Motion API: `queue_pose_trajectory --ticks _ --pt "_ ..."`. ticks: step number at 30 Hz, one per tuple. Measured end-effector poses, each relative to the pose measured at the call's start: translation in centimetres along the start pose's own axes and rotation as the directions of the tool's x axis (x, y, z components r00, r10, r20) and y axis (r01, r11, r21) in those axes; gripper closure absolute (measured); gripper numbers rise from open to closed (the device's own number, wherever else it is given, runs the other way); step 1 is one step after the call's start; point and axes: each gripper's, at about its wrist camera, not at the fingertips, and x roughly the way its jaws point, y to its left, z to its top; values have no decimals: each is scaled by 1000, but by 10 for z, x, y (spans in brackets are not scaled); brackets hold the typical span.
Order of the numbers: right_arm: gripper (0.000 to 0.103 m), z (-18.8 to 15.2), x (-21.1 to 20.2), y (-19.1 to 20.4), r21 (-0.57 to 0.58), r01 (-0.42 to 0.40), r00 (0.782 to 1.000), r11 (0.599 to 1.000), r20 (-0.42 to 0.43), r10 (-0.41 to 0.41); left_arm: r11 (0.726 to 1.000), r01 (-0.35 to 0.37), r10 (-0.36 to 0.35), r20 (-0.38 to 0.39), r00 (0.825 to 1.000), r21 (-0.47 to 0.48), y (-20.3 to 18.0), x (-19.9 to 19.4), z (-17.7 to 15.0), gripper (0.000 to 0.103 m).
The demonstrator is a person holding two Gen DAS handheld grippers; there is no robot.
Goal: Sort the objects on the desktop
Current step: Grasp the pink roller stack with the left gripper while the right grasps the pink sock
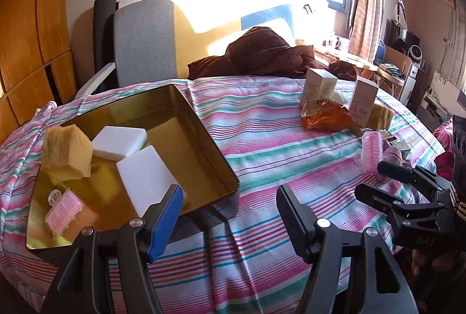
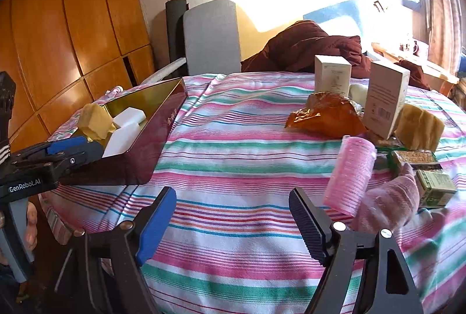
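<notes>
Two grippers are hanging over the striped counter [image 2: 233,122], both with jaws spread wide and gripping nothing. The left gripper [image 1: 230,215] is hovering at the near corner of the tin [image 1: 204,122], which is sitting toward the counter's left edge and is already holding a yellow sponge [image 1: 67,151], two white sponges [image 1: 119,142] and one pink hair roller [image 1: 62,210]. The right gripper [image 2: 233,223] is pointing across the counter's near edge, with a second pink roller [image 2: 351,174] standing upright just beside its right finger [image 2: 308,229], near the right edge. Behind that roller are lying an orange packet [image 2: 323,116], two white cartons [image 2: 386,98], another yellow sponge [image 2: 419,127] and small green packets [image 2: 434,189]. The step in hand is probably picking up that roller for the tin. To do it well, the right gripper should be shifting rightward until the roller is sitting squarely between both fingers, closing across its ribbed barrel rather than its ends, and squeezing gently since it looks light and easy to tip. The pale crumpled thing [image 2: 390,203] touching the roller is too blurred to identify.
</notes>
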Motion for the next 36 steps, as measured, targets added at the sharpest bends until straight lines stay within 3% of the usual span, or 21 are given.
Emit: queue_pose_trajectory --ticks 7,12,21,25,36 --pt "21 0 -16 -20 15 53 998 998 27 -53 996 70 -69 -26 997 53 -32 13 3 35" --pt "21 -2 -30 -43 24 135 990 991 43 -136 989 125 -121 -53 991 80 -53 29 9 35" --pt "28 -20 -52 -100 99 275 960 956 24 -279 946 318 -309 -115 944 70 -114 68 40 35" --pt "34 -25 -51 -114 134 264 963 955 21 -269 924 376 -363 -142 921 73 -141 82 51 35" --pt "33 -37 -40 -120 187 173 982 967 40 -183 895 446 -437 -225 871 -10 -172 129 66 37"
